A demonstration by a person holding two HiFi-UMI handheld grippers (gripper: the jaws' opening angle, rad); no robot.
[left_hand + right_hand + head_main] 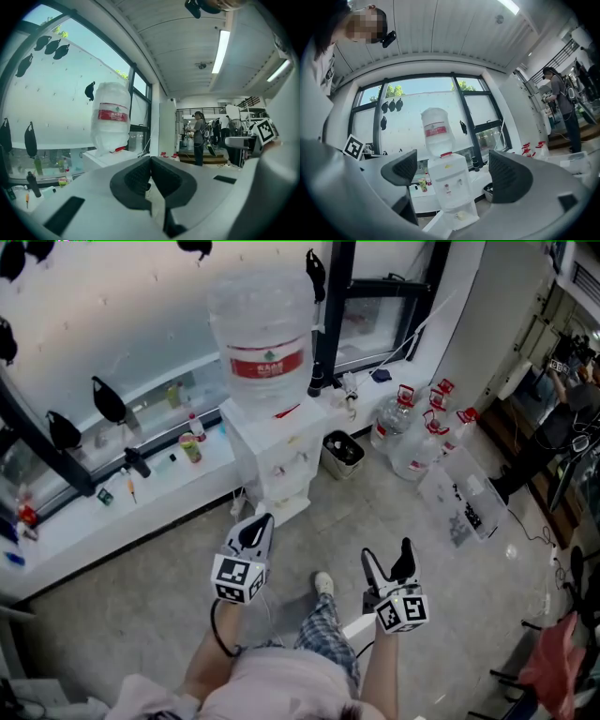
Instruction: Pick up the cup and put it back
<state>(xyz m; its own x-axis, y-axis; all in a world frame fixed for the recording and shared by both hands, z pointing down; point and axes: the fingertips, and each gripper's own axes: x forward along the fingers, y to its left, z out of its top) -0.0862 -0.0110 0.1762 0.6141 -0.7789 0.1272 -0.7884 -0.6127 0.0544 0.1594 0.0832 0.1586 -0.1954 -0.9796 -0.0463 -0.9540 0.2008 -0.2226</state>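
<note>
Head view — left gripper (255, 527) pressed together, right gripper (387, 557) spread; pale cup (461, 214) in dispenser (447, 180) seems light, crushable — pinch its wall gently.

You're facing a wide window (112, 324) with black frames (333, 306), and daylight comes through it onto the long white ledge (75, 531) running beneath. Under you is a grey concrete floor (141, 606). A white water dispenser (281, 456) stands against the ledge with a big bottle (262, 334) on top (red label). To its right, a small black bin (342, 454) and spare water jugs (412, 442) sit on the floor near a white pillar (478, 324). Overhead, a ribbed white ceiling (178, 56) carries strip lights (220, 51).
</note>
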